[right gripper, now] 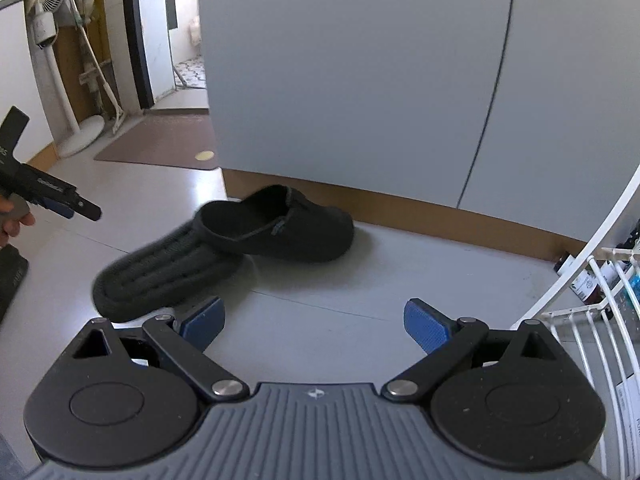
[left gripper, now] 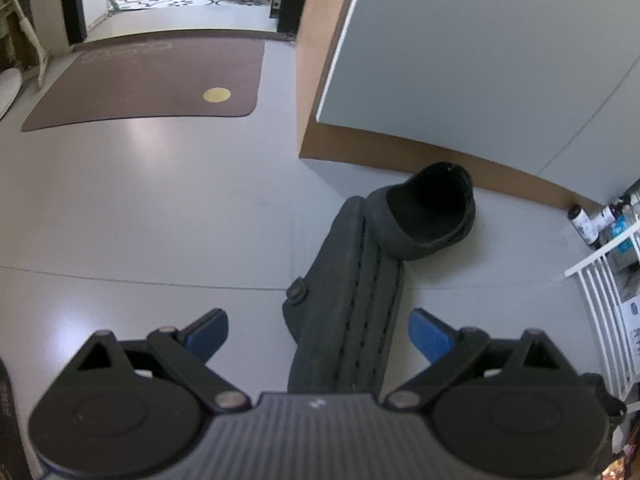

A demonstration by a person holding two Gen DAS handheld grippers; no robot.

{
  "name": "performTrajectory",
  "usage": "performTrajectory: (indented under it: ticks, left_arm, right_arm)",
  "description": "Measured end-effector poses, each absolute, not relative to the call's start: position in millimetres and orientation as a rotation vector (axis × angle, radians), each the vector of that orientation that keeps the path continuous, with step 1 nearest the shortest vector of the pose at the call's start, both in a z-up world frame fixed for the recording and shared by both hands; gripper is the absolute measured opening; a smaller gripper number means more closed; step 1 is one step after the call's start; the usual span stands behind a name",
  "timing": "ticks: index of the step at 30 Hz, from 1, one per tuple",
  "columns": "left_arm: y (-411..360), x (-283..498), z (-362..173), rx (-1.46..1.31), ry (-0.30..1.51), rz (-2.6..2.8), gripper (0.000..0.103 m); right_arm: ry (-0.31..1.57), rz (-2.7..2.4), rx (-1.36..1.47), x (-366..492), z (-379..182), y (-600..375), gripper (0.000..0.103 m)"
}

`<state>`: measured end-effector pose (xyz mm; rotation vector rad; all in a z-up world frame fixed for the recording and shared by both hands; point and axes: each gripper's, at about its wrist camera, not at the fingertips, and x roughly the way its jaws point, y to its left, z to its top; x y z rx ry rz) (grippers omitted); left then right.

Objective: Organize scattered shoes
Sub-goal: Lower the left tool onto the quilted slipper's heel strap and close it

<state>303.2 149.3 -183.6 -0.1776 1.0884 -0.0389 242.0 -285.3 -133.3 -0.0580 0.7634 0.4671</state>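
Both grippers — left (left gripper: 318,334), right (right gripper: 314,324) — hung wide, empty; overturned slipper (left gripper: 344,304) next needed gripping, flipping beside upright one (right gripper: 288,226).

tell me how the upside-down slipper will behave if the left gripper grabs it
The upside-down slipper looks soft and light, so it may flex when squeezed. Its ribbed sole should resist slipping. Its far end touches the upright slipper, which may get nudged.
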Motion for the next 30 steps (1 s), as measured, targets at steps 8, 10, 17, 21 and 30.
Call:
performTrajectory:
  ticks: [8, 10, 17, 21, 30]
  left_arm:
    - [145, 315, -221, -0.192, 1.128, -0.030, 0.098]
    - [148, 313, -231, -0.202, 1.124, -0.013, 0.098]
    - [169, 301, -245, -0.265, 1.036, 0.053, 0.084]
    - [178, 306, -251, -0.368, 1.018, 0.044, 0.084]
    - [173, 325, -278, -0.421, 1.029, -0.014, 0.072]
  right_arm:
    - [0.759, 0.413, 0.047, 220, -176, -327, 0.099]
    - [0.757, 0.400, 0.070, 215, -188, -333, 0.099]
    - [0.743, 0.274, 0.242, 156, -242, -355, 0.099]
    - [0.783, 0.307, 0.303, 124, -252, -352, 0.099]
    - [0.841, 0.310, 0.307, 108, -256, -358, 0.099]
